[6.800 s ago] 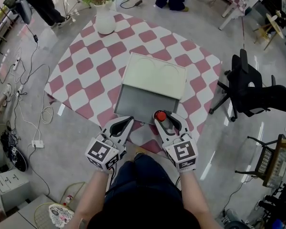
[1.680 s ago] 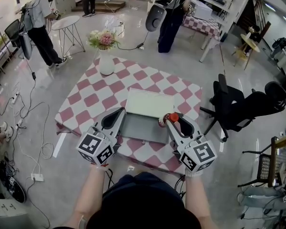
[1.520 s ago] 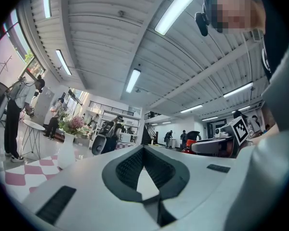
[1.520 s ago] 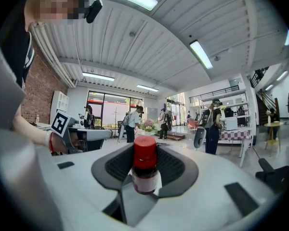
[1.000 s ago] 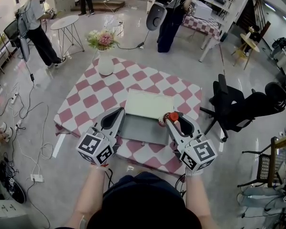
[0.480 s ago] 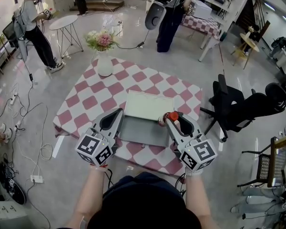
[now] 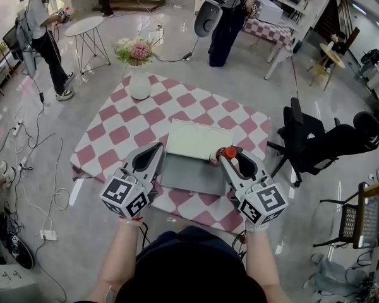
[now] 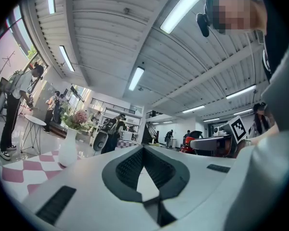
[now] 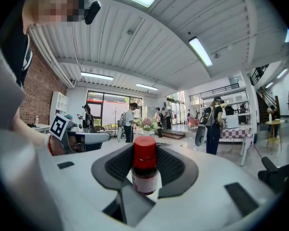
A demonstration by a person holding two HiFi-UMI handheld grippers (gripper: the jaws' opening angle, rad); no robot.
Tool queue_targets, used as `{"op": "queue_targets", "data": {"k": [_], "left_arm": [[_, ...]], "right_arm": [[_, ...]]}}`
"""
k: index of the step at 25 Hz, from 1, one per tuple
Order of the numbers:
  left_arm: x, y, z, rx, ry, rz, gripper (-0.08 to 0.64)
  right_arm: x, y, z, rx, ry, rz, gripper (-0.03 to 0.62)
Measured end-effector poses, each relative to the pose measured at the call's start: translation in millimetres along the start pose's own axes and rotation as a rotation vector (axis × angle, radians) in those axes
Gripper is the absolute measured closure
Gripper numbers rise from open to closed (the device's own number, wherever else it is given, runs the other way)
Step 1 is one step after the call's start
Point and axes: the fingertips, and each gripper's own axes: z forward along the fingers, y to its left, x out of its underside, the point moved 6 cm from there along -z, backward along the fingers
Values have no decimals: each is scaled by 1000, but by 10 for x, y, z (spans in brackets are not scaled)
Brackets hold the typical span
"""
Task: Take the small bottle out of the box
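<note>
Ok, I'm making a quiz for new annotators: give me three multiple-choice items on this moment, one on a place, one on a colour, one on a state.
1. Where is the small bottle? A inside the box; B between the right gripper's jaws; C under the box.
2. Its cap is: A blue; B red; C green.
3. The box is: A open; B shut; C upside down.
Key: B, pads clamp it; B, red in both views; A, lid stands raised.
</note>
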Motion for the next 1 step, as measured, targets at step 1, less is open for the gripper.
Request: {"op": "queue_targets", "data": {"k": [1], "left_arm": [[18, 14, 9, 1, 1, 0, 552]], "right_arm": [[12, -6, 12, 0, 2, 1, 448]]}}
